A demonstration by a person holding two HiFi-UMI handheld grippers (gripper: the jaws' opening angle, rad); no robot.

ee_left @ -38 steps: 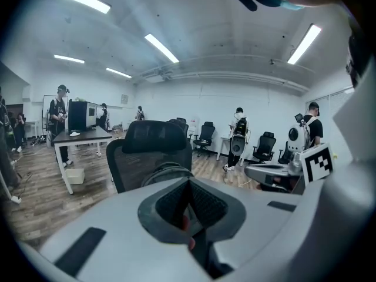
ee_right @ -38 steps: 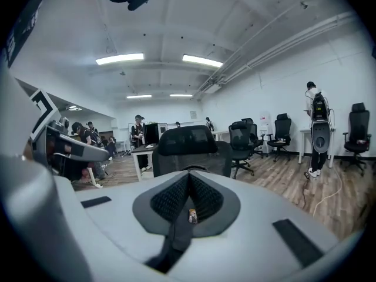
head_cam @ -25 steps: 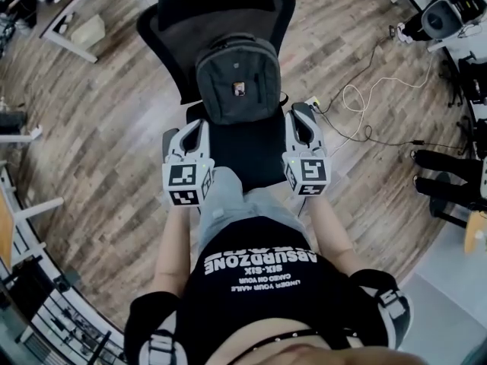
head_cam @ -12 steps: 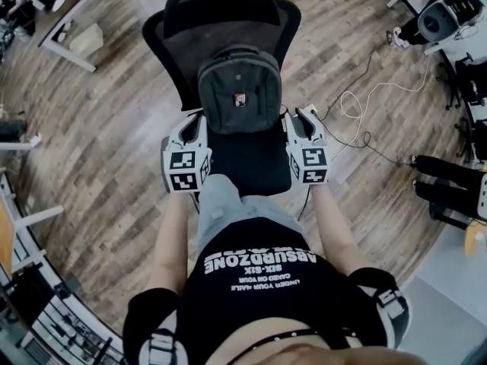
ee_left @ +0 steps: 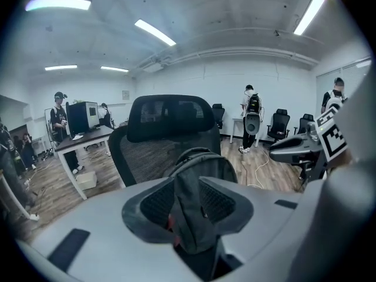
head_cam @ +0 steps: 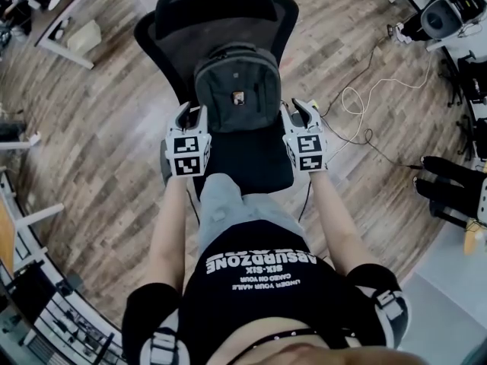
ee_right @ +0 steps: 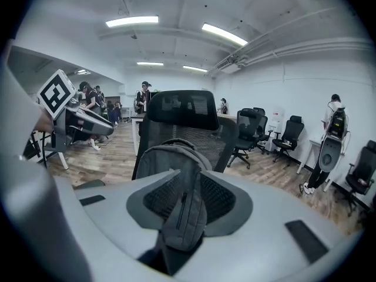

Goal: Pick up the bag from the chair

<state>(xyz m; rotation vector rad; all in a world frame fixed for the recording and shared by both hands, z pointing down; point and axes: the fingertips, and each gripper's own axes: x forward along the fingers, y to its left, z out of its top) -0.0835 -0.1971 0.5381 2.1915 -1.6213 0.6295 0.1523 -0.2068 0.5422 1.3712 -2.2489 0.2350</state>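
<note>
Head view looks steeply down past the person's black shirt (head_cam: 259,295) to both claws, held level over the chair (head_cam: 247,162) seat. The left claw (head_cam: 190,111) has its jaws spread with nothing pinched and sits just beside the lower left corner of the bag (head_cam: 237,86). The right claw (head_cam: 302,109) is likewise spread and empty, just beside the lower right corner. Each gripper view frames the bag through its own gap, and no cloth looks pressed between the pads.

The bag, a dark grey backpack, stands upright at the back of the seat, leaning on the mesh backrest (head_cam: 171,40). It looks soft-sided and rounded out, so probably part filled. I would expect moderate weight, cloth that gives and sags under a pinch, and nothing fragile. Its woven shell could slide out if the pads catch only a loose fold. What looks like a carry loop (ee_left: 198,152) arching over its top seems the surest hold; otherwise, pinch both side seams together.

Beyond lie the wood floor (head_cam: 114,128), a pale cable (head_cam: 358,97) to the right and a table (head_cam: 72,40) far left
</note>
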